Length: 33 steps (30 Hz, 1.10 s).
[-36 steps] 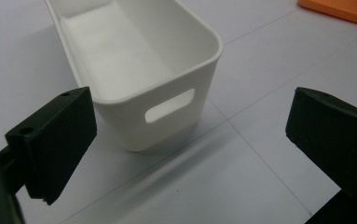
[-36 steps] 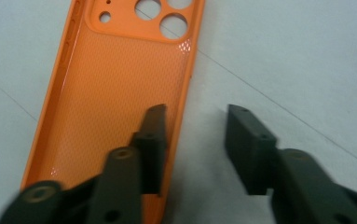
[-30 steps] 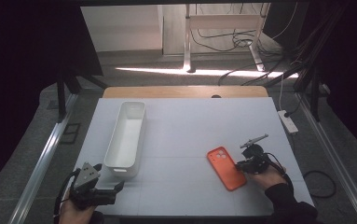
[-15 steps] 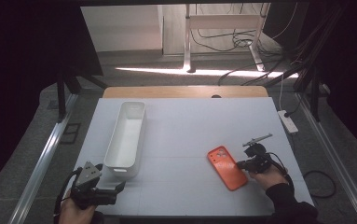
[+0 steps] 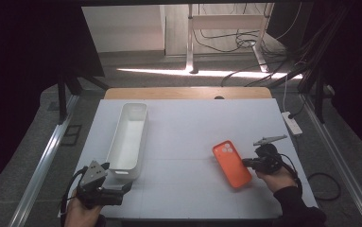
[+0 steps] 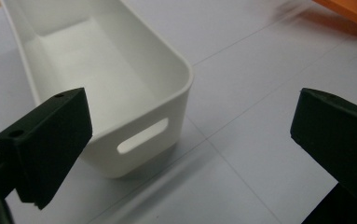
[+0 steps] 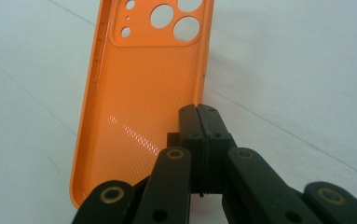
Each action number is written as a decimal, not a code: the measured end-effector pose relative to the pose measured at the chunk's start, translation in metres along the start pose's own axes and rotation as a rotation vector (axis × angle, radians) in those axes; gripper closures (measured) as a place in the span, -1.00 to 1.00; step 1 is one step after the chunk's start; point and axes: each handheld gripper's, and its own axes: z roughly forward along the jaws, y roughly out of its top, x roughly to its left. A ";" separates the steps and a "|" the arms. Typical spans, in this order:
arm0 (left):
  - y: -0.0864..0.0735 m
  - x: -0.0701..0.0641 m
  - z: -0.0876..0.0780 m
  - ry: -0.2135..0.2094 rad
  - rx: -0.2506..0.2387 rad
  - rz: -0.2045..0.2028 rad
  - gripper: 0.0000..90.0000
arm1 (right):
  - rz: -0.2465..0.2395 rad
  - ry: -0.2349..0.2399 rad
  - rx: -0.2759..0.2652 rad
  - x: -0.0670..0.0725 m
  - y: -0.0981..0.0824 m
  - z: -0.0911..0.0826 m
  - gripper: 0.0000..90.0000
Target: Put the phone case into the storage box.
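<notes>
We are at the grasp: the right gripper point(image 7: 199, 114) has its jaws clamped on the near long edge of the orange phone case point(image 5: 231, 163), which lies at the right of the surface point(image 5: 188, 127). Next, we judge, comes a lift toward the white bin point(image 5: 129, 137), keeping the thin wall pinched. The left gripper point(image 6: 190, 154) hovers low before the bin's near end, jaws apart.
</notes>
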 end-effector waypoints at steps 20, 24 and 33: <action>0.031 -0.015 0.026 -0.096 -0.038 0.055 -1.00 | -0.027 0.002 -0.164 0.011 0.006 -0.024 0.99; 0.038 -0.019 0.034 -0.125 -0.022 0.055 -1.00 | -0.031 0.005 -0.182 0.013 0.007 -0.028 0.99; 0.053 -0.021 0.049 -0.198 -0.003 0.024 -1.00 | -0.046 0.008 -0.221 0.018 0.011 -0.034 0.99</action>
